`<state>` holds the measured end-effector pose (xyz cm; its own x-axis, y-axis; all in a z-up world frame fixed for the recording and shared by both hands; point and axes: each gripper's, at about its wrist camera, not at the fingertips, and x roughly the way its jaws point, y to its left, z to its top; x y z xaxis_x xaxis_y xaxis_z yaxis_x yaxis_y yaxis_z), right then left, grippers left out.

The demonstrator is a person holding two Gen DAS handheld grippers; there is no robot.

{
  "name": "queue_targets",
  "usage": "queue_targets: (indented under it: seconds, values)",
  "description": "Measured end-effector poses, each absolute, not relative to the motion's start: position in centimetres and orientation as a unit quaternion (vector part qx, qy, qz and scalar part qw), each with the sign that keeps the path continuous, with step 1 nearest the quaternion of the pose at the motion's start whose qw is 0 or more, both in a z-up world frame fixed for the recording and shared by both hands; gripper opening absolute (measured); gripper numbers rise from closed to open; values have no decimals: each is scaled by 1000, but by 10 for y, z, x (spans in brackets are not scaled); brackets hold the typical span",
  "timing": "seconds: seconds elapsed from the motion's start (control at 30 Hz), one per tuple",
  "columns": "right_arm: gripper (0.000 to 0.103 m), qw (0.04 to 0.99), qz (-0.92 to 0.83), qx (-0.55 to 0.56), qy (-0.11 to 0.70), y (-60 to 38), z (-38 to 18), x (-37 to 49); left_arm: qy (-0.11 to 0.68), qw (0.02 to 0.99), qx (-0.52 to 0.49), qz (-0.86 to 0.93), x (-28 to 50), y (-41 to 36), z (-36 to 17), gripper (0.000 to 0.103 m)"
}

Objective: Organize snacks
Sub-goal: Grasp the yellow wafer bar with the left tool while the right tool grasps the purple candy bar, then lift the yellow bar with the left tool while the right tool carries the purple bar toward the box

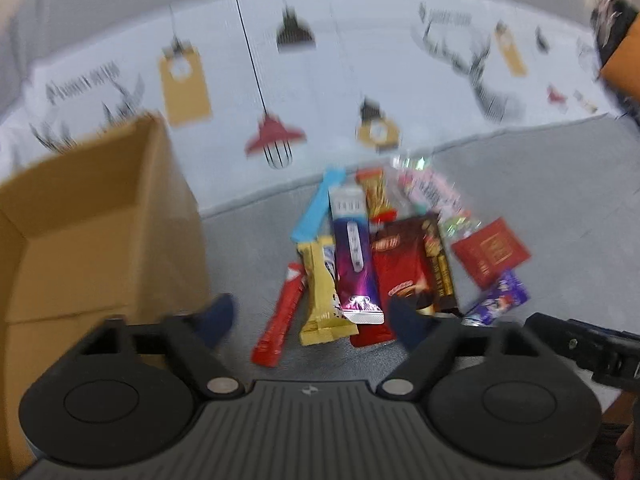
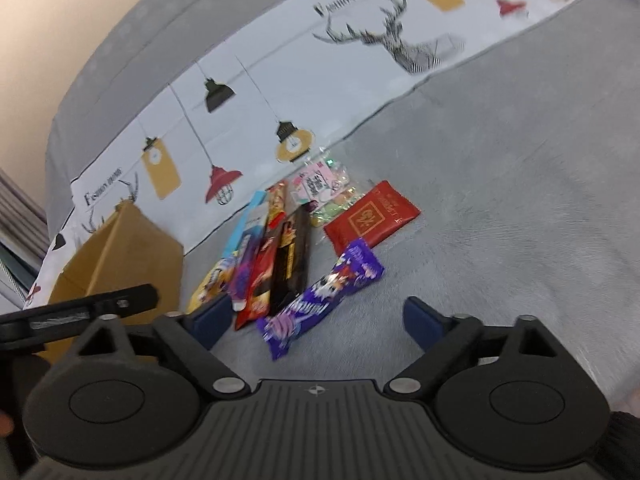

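Observation:
A pile of snack packets lies on a grey sofa seat: a red stick [image 1: 280,316], a gold bar [image 1: 322,292], a purple-and-white packet [image 1: 354,256], a dark red pouch [image 1: 400,272], a red flat pack [image 1: 490,256] [image 2: 370,216] and a purple bar [image 2: 320,300] [image 1: 498,300]. My left gripper [image 1: 312,320] is open and empty, just short of the pile's near end. My right gripper [image 2: 316,320] is open and empty, with the purple bar's near end between its fingers. An open cardboard box [image 1: 92,232] [image 2: 116,256] stands to the left.
A white cushion [image 1: 320,80] printed with lamps, tags and deer heads runs along the sofa back behind the pile. The other gripper's black body [image 1: 588,348] [image 2: 76,312] shows at each view's edge. Bare grey seat [image 2: 520,200] lies to the right.

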<state>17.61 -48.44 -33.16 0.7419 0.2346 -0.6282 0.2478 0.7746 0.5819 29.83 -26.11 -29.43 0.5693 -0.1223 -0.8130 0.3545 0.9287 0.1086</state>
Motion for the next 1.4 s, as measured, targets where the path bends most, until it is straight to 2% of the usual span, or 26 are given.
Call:
queue_targets:
  seconds: [0.03,0.1,0.17,0.2,0.23,0.27,0.37,0.4,0.63,0.77,0.87,0.97,1.07,1.17,1.23,1.27,1.3,1.4]
  values:
    - [86,865,-1,340,369,-484,-337,186,457,870,125,-139,309,-263,-300,67]
    - [76,851,4,348,394,-479,-347,205,467,865,123,-138,327,-268,-313,64]
    - [72,846,2,344,407,-474,-355,219,481,858,129,-130,344,-272,-327,59]
    - [70,849,-1,334,410,-470,-357,225,493,851,129,-125,350,-273,-334,50]
    - [69,854,-4,321,409,-468,-357,231,509,843,129,-118,356,-273,-342,34]
    - [63,861,-5,303,408,-465,-356,238,523,836,125,-110,361,-272,-348,28]
    - [21,867,-3,282,410,-465,-357,245,531,835,101,-101,360,-263,-347,23]
    - [16,865,10,298,404,-468,-357,243,533,835,88,-107,356,-259,-344,21]
    - [15,898,43,230,374,-469,-324,211,554,814,57,-166,290,-244,-338,19]
    - [15,899,41,193,391,-468,-325,188,565,804,53,-179,271,-241,-353,20]
    - [16,893,47,205,399,-468,-330,186,563,805,40,-184,274,-242,-355,28]
    - [19,891,54,193,407,-462,-336,196,560,806,45,-186,275,-249,-353,29]
    - [53,882,47,189,429,-457,-350,203,553,811,75,-174,271,-257,-354,17]
    - [53,892,55,157,420,-450,-353,201,553,810,77,-179,261,-259,-349,15]
    - [51,896,57,143,416,-448,-354,197,548,813,82,-179,252,-259,-345,15]
    - [37,898,50,136,416,-448,-354,195,547,814,82,-178,248,-259,-343,15]
    - [16,897,46,134,419,-450,-354,194,548,814,80,-178,244,-259,-342,15]
    - [15,886,58,188,420,-465,-356,191,544,817,84,-171,233,-260,-330,15]
